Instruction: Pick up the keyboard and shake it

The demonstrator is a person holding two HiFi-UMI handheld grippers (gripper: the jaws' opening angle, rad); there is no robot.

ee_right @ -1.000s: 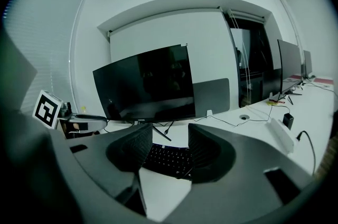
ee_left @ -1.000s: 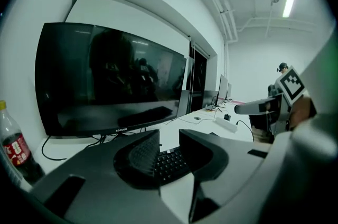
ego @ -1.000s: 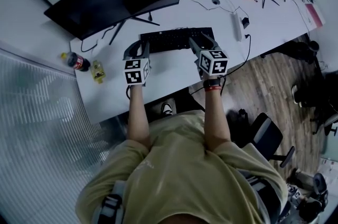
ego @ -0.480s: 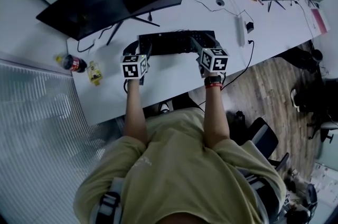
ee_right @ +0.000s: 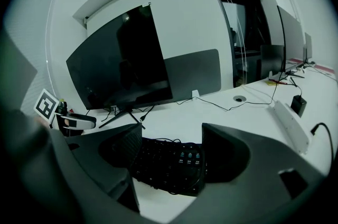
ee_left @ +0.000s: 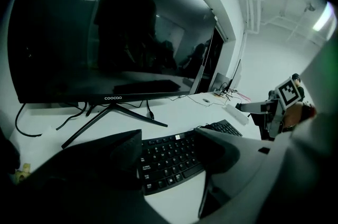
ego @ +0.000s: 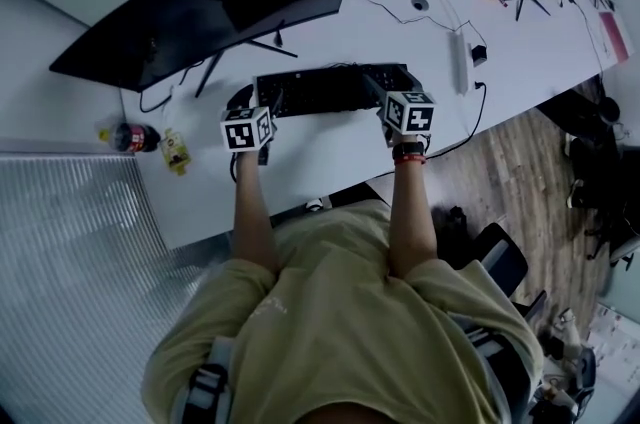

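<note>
The left gripper (ego: 254,99) and right gripper (ego: 379,85) are held forward and tilted down at the ends of the keyboard (ego: 325,90), which is laid flat on the desk (ego: 330,162). Their jaws have just been opened wide, with the keyboard between them but not pressed.

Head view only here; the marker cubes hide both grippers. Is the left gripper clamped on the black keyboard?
Observer: No. In the left gripper view the left gripper has its jaws apart; they have just been opening. The left end of the flat black keyboard shows in the gap, with no pad pressing on it.
Operator: And the right?
Observer: In the right gripper view the right gripper is the same: jaws apart, just been opening, with the keyboard's right end between them and not gripped.
</note>
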